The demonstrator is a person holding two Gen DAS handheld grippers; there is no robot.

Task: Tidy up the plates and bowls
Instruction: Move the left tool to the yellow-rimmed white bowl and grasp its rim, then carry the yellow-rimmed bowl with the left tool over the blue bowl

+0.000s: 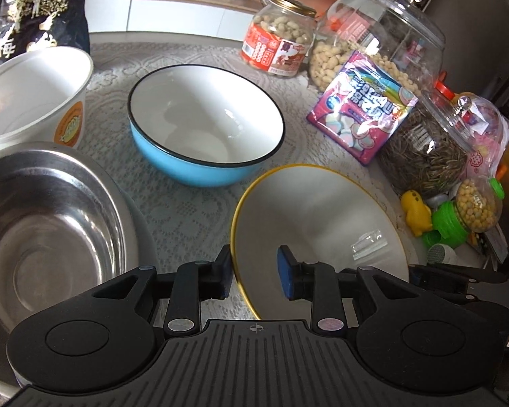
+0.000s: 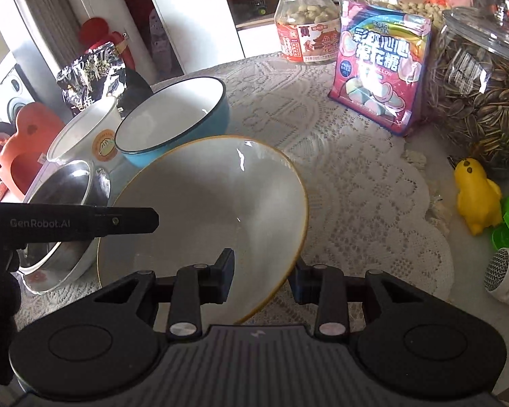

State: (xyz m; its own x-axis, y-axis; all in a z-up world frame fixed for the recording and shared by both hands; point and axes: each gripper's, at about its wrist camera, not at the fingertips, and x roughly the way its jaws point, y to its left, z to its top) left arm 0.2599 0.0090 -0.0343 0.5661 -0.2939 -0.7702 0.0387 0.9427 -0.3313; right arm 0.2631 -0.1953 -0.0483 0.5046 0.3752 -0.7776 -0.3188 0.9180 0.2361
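A white bowl with a gold rim [image 1: 315, 217] [image 2: 203, 210] sits tilted on the lace cloth. My left gripper [image 1: 256, 274] is open and straddles its left rim, one finger outside, one inside. My right gripper [image 2: 263, 278] is open and straddles its right rim the same way. The left gripper's finger [image 2: 125, 220] shows in the right wrist view. A blue bowl with a white inside [image 1: 205, 125] [image 2: 173, 118] stands behind. A steel bowl [image 1: 51, 224] [image 2: 64, 203] is at the left, on a white rim. A white paper tub [image 1: 34, 95] [image 2: 85, 132] stands behind it.
Along the right stand a peanut jar [image 1: 278, 39] [image 2: 307, 23], a marshmallow bag [image 1: 363, 108] [image 2: 380, 68], a seed jar [image 1: 424, 149] [image 2: 478, 91], a yellow duck toy [image 1: 415, 215] [image 2: 476, 196] and green items [image 1: 451, 227]. A dark snack bag [image 1: 34, 10] [image 2: 91, 74] is at the back left.
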